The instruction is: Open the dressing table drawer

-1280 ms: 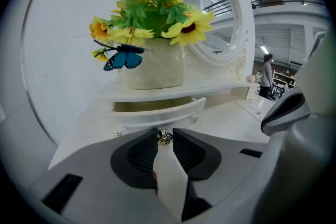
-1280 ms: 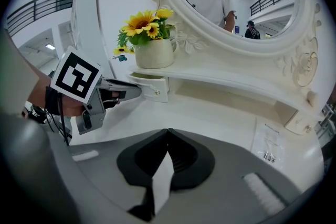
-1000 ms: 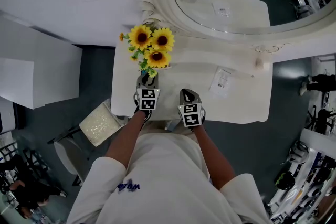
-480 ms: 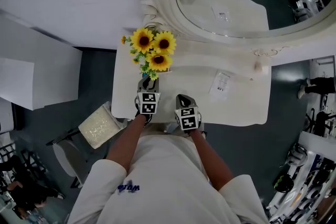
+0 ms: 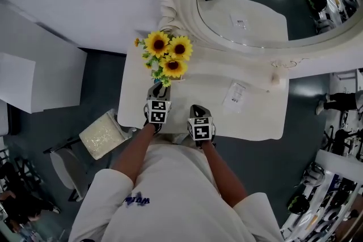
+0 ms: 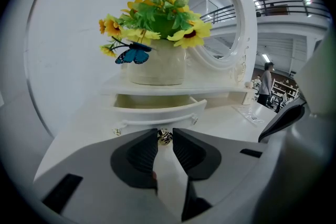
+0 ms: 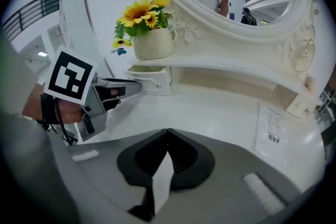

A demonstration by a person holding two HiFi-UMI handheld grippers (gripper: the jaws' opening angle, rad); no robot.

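Observation:
The white dressing table (image 5: 255, 119) carries a small drawer (image 6: 157, 112) under the vase shelf. The drawer stands pulled out a little, and its hollow shows above the front panel. My left gripper (image 6: 165, 136) is shut on the drawer's small metal knob (image 6: 165, 137), which sits between the jaw tips. In the head view the left gripper (image 5: 159, 89) reaches in just below the sunflowers (image 5: 169, 54). My right gripper (image 5: 198, 109) hovers beside it over the table's front edge, shut and holding nothing. The right gripper view shows the left gripper (image 7: 107, 91) at the drawer (image 7: 153, 79).
A cream vase (image 6: 156, 65) of sunflowers with a blue butterfly (image 6: 132, 55) stands on the shelf above the drawer. A large oval mirror (image 5: 255, 3) backs the table. A clear card (image 5: 235, 95) lies on the tabletop at the right. A stool (image 5: 102, 134) stands on the floor at the left.
Only the head view has drifted a little. Both grippers keep their places at the table's front.

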